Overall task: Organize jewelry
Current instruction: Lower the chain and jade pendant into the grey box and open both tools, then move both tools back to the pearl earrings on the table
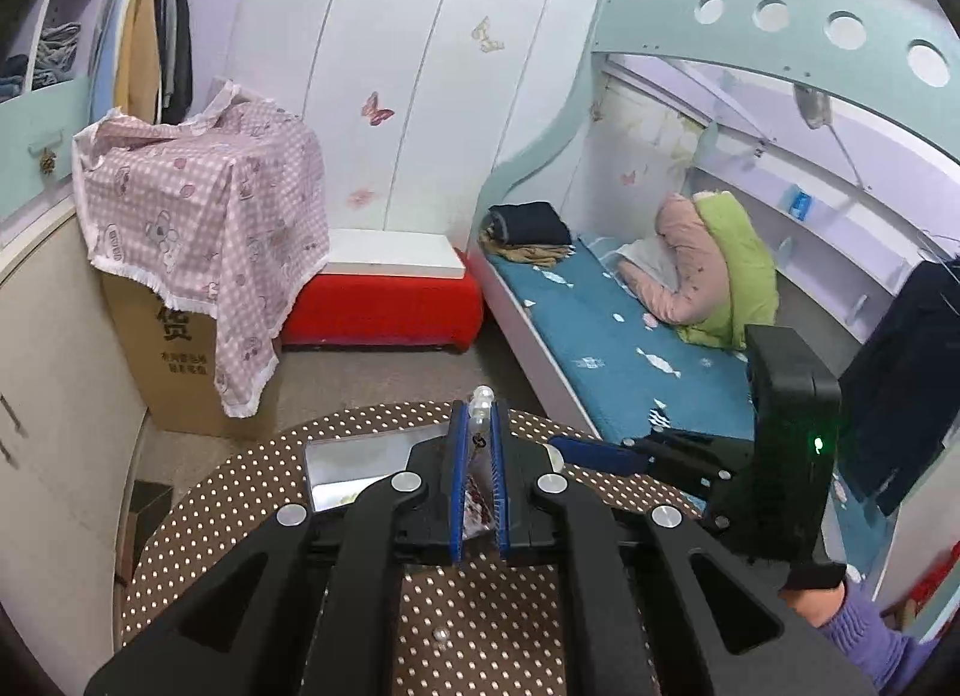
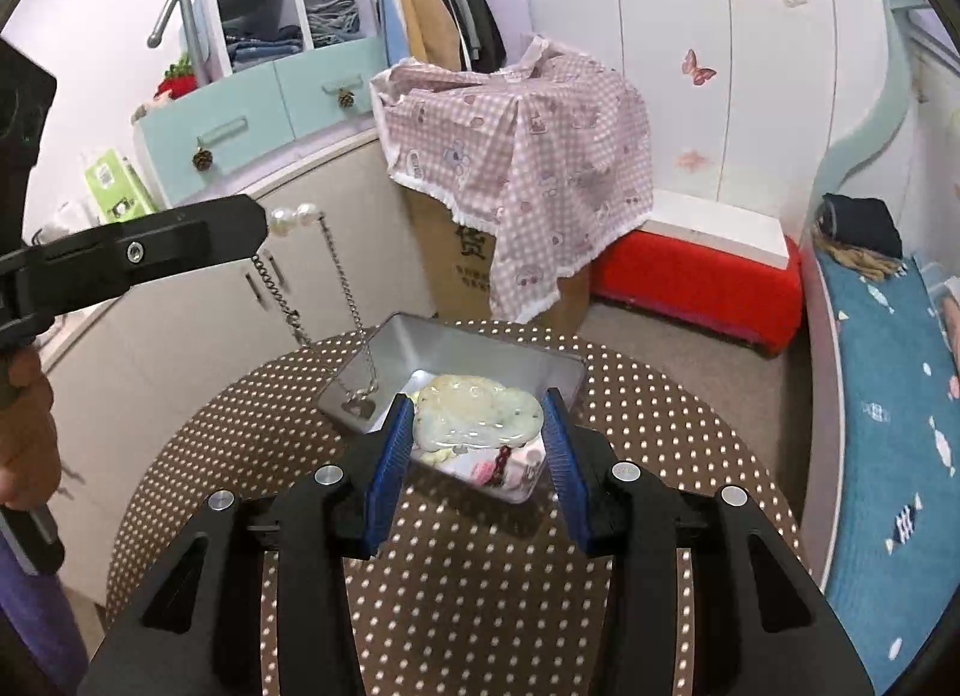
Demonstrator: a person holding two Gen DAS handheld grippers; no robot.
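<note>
Midway: the left gripper [image 2: 264,225] is clamped on a pearl chain [image 2: 345,288] dangling above the tray [image 2: 456,345] (a few pieces already inside); the right gripper [image 2: 477,444] clamps a jade pendant [image 2: 477,414] just over it.

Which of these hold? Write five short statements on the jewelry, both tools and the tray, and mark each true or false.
1. The left tool grips a pearl necklace whose chain hangs down. True.
2. The right tool is empty. False: it holds a pale jade pendant.
3. The metal tray sits on the dotted table. True.
4. The chain's pendant end hangs beyond the table's edge. False: it hangs over the tray.
5. A pink checked cloth covers the tray. False: it drapes a cardboard box.
</note>
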